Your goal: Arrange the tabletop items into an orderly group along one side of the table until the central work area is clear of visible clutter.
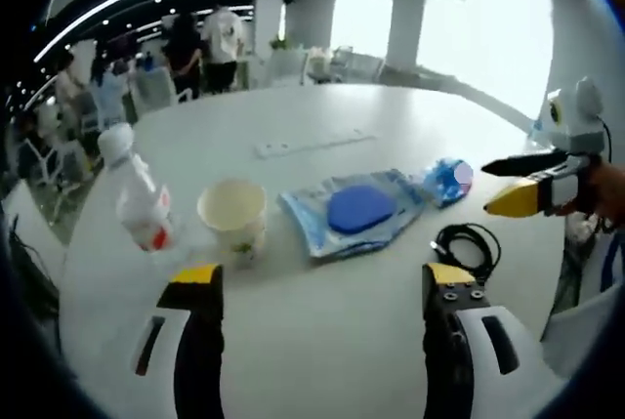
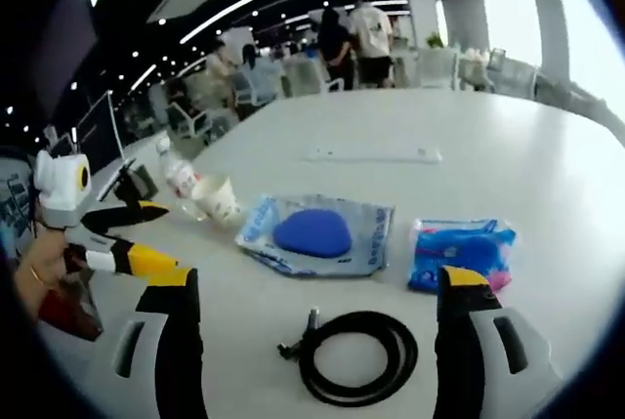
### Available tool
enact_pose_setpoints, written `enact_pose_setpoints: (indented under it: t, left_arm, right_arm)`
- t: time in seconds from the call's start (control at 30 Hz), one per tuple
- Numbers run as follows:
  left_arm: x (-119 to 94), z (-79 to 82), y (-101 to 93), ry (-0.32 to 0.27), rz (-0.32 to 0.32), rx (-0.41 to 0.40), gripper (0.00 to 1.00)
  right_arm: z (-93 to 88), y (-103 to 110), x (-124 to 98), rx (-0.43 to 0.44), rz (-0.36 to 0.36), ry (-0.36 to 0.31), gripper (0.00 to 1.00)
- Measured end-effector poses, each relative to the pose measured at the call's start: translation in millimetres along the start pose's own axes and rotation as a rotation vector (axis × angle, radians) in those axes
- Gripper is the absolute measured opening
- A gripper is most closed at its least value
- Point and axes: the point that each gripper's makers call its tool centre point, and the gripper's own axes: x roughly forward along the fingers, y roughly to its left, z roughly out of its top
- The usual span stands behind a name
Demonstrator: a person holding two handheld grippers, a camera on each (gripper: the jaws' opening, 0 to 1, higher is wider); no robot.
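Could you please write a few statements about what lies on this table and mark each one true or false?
1. The clear plastic bottle with a white cap stands beside the white paper cup. True.
2. The coiled black cable lies inside the cup. False: it lies on the white table.
3. The left gripper holds the bottle. False: its jaws are open and empty.
4. A round blue pad sits in the clear plastic bag. True.
5. The blue wrapped packet lies near the bag. True.
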Motion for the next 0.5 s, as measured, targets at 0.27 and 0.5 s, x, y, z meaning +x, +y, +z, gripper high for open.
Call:
enact_pose_setpoints:
  t: [0.27,0.5]
  left_arm:
    - [-29,-1.8,-7.0,-0.009,-0.026,0.051,0.99]
    - [-57,-12.5,-14.5,0.004,-0.051,0.111,0.99]
  right_arm:
    - [-6.2,19,-33,-0.047,0.04,-0.014,0.99]
    - [-19.4,38,-59,-0.093,0.113,-0.001,1.0]
